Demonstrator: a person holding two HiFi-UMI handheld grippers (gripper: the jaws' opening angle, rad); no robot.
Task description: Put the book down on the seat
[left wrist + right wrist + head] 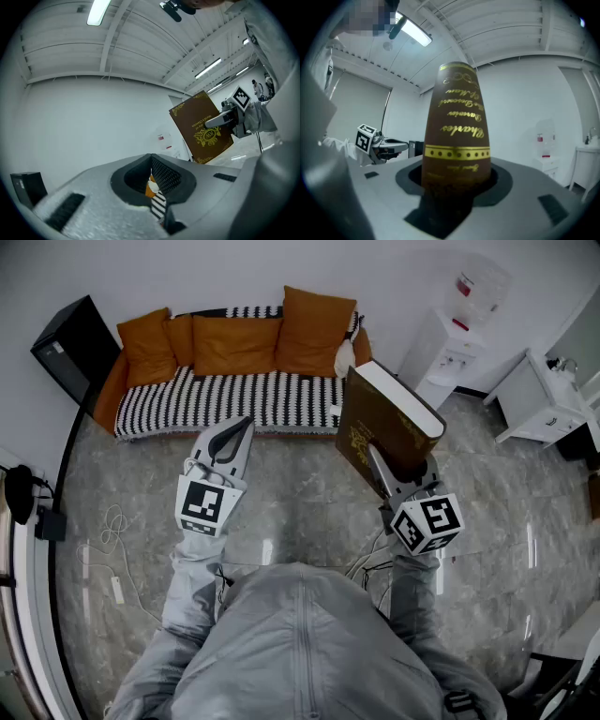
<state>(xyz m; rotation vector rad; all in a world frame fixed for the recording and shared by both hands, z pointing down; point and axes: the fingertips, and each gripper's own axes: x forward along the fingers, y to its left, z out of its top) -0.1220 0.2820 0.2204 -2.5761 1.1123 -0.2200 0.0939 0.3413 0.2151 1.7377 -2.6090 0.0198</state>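
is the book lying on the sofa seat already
No, the book is clamped upright in the right gripper, held up in the air and not resting on the striped sofa seat.

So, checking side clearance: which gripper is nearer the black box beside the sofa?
Left. In the head view the left gripper sits right of the black box and nearer the person. The right gripper, holding the book, is farther right.
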